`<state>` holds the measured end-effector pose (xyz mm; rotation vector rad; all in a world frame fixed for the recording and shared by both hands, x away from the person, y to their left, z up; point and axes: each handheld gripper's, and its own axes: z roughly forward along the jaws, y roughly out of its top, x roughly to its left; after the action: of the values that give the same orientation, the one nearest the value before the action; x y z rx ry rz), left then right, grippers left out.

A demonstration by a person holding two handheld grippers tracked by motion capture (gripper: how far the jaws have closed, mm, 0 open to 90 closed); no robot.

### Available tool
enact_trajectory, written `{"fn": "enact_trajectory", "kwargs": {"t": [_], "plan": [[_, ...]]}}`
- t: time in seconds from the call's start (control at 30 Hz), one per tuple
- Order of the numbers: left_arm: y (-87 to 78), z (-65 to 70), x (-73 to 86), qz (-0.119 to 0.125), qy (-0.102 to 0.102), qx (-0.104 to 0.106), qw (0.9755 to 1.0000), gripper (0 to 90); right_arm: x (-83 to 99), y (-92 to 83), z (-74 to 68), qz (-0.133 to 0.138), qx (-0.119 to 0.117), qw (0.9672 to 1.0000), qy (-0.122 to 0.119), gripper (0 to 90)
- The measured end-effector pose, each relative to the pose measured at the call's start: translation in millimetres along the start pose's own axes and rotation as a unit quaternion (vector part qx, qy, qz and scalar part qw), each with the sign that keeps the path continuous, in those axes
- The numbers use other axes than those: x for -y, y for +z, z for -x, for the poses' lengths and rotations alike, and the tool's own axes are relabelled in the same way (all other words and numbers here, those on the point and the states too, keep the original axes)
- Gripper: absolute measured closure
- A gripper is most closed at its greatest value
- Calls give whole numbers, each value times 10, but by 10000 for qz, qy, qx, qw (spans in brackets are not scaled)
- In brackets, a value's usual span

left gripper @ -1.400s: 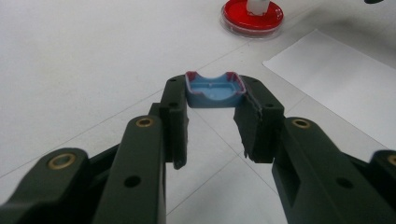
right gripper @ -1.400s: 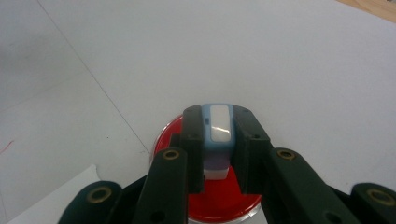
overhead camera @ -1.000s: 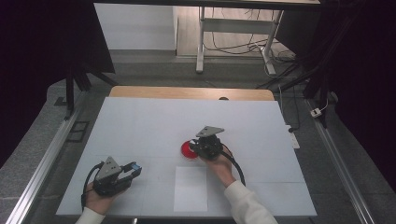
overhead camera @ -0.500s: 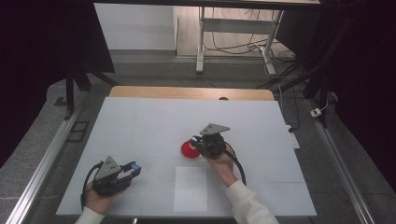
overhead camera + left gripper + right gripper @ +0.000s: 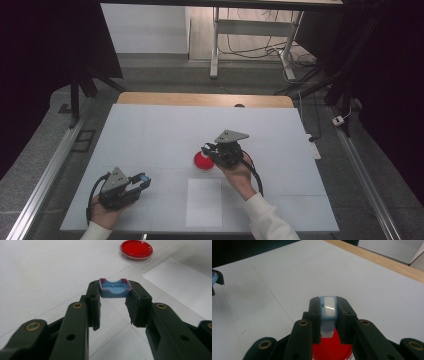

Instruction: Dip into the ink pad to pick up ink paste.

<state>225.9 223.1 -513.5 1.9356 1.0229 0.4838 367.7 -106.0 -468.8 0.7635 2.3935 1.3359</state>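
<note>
Dark room, grey floor, white table

It is a lab set up for recording. The white bench stands between metal rails on grey floor, with black curtains to either side. Behind the bench, cables lie under a metal frame.
</note>
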Motion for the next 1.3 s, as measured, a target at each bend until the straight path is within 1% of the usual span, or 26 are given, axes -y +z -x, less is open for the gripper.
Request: {"fn": "enact_trajectory", "kwargs": {"t": [0.2, 0.37, 0.6, 0.7, 0.87, 0.97, 1.07, 1.1, 1.3], "plan": [[5, -3, 3, -12, -3, 8, 10000, 646, 22, 64, 7, -191, -15, 9998, -18, 750], [10, -3, 5, -25, -2, 10, 10000, 646, 59, 140, 1, -405, -47, 9992, -60, 750], [16, -7, 10, -41, 4, 13, 10000, 646, 107, 210, 1, -562, -35, 9984, -109, 750], [15, -4, 10, -45, 14, 23, 10000, 646, 128, 240, 2, -574, -43, 9983, -77, 750], [12, -4, 10, -39, 19, 21, 10000, 646, 150, 262, 4, -648, -7, 9978, -128, 749], [15, -9, 11, -45, 8, 9, 10000, 646, 152, 271, -7, -664, 37, 9976, -217, 750], [13, -7, 11, -40, 11, 7, 10000, 646, 165, 288, -5, -712, 62, 9972, -235, 750], [13, -7, 11, -40, 12, 13, 10000, 646, 171, 292, -4, -662, 30, 9976, -201, 749], [7, -1, 8, -35, 23, 11, 10000, 646, 172, 293, -14, -677, 60, 9974, -227, 750]]}}
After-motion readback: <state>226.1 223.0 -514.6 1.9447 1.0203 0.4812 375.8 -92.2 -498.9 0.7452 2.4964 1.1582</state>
